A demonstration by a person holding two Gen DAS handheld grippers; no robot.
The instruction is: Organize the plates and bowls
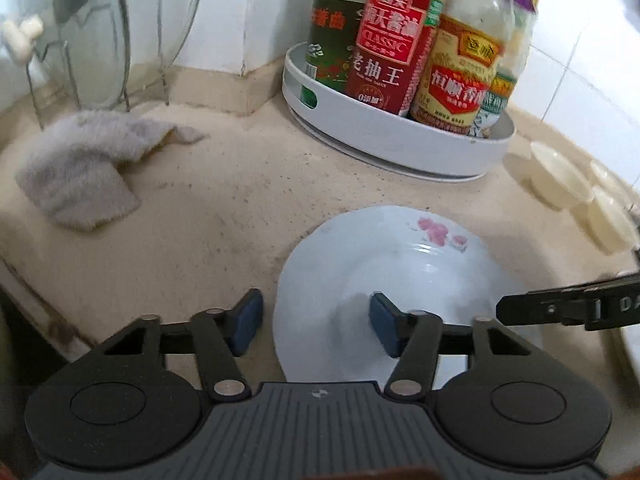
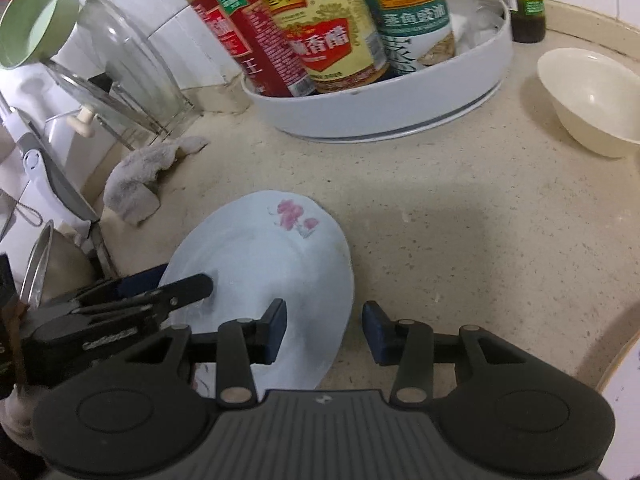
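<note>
White plate [image 1: 400, 280] rim between left gripper [image 1: 316, 326] fingers, jaws apart

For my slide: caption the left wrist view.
Open left tool straddling the rim of a flowered white plate on the counter.

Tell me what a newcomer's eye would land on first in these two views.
First the white plate with pink flowers, flat on the beige counter, with both open grippers, left and right, straddling its near edges. Behind it, the round white tray crowded with sauce bottles stands by the tiled wall. A cream bowl sits to the right, a grey rag to the left.
</note>
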